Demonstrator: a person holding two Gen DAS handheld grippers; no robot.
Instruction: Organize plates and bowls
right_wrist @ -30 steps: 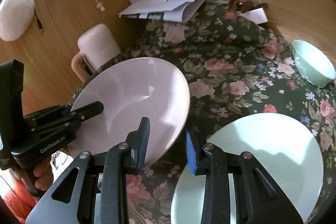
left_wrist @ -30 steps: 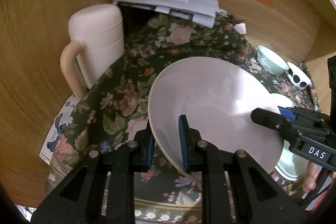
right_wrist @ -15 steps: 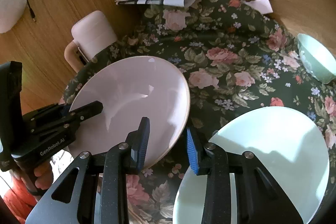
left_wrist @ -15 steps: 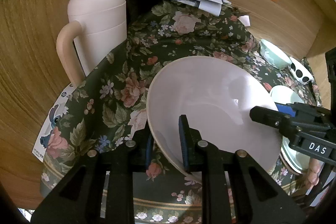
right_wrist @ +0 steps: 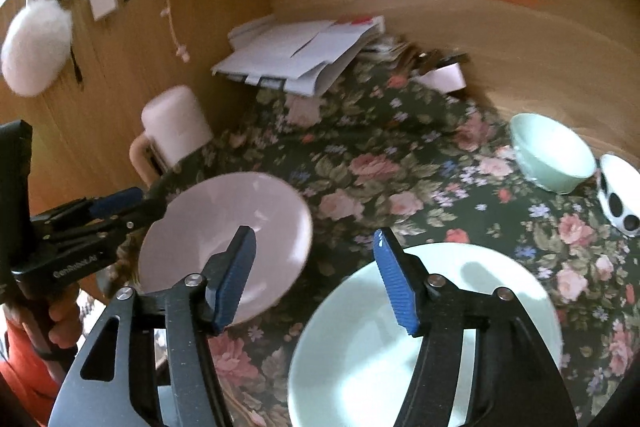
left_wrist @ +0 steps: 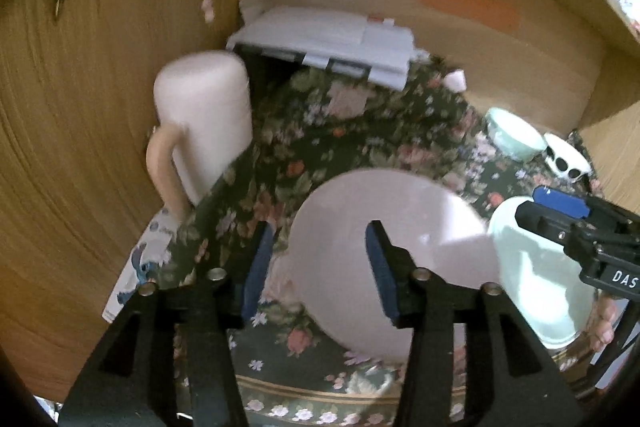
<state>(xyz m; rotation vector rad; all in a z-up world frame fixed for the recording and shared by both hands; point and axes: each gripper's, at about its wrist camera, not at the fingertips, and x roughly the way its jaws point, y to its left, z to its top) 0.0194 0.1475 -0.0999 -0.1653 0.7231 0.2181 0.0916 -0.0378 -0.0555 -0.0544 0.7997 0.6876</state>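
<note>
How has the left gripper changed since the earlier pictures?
Yes. The left gripper has opened and let go of the pale pink ceramic plate, which now lies on the floral cloth.

The left wrist view is smeared by motion blur: the tall pale pink lidded jug [left_wrist: 204, 123], the stack of white papers [left_wrist: 328, 43] at the table's far edge and the coloured paper notes [left_wrist: 468, 1] on the wooden wall have soft outlines, and no writing on the notes can be read. The near rim of the pale pink shallow plate [left_wrist: 392, 247] is covered by the left gripper [left_wrist: 318, 263] and its black frame. The mint green plate [left_wrist: 532, 275] is partly hidden behind the right gripper [left_wrist: 560, 211], whose jaw spacing cannot be judged there. In the right wrist view, the mint green plate [right_wrist: 432, 339] runs off the bottom edge, and the black-and-white spotted object [right_wrist: 618, 201] is cut at the right.
</note>
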